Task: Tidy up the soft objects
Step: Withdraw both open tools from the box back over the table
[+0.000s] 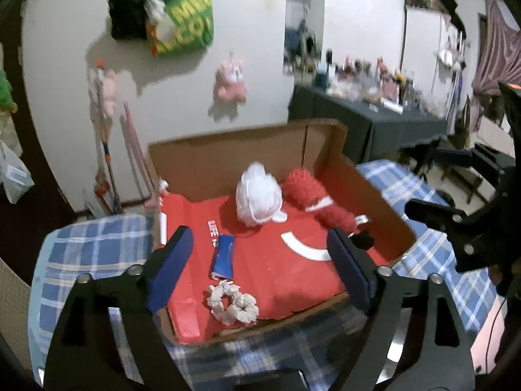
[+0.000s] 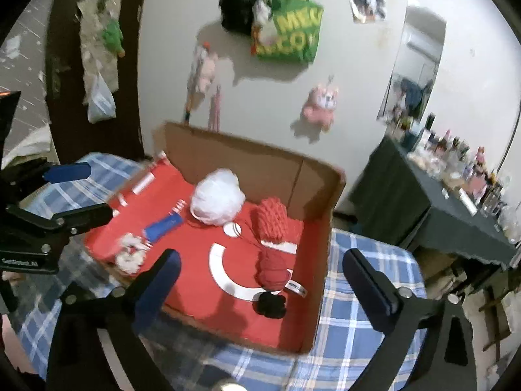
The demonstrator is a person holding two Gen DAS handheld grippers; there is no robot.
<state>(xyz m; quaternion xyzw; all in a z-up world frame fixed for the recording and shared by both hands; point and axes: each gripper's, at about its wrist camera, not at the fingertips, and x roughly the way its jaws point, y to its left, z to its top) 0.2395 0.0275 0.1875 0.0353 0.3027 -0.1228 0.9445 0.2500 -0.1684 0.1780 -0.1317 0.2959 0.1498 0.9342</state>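
An open cardboard box point(image 1: 228, 159) with a red floor lies on a blue plaid cloth point(image 1: 81, 254). Inside lie a white mesh puff point(image 1: 259, 195), a red knitted piece point(image 1: 304, 187), a red yarn ball point(image 1: 335, 216), a small black soft thing point(image 1: 363, 239), a blue pack point(image 1: 223, 255) and a whitish scrunchie point(image 1: 232, 303). My left gripper point(image 1: 260, 260) is open and empty above the box's near edge. My right gripper point(image 2: 260, 277) is open and empty above the box point(image 2: 260, 169), near the yarn ball point(image 2: 272, 267) and black thing point(image 2: 270, 304); the scrunchie point(image 2: 130, 254) lies to its left.
A white wall behind holds a green bag point(image 1: 187, 19) and a pink plush point(image 1: 231, 79). A dark-clothed table point(image 2: 439, 215) with bottles stands to the right. The left gripper's body shows at the left edge of the right wrist view point(image 2: 32, 215).
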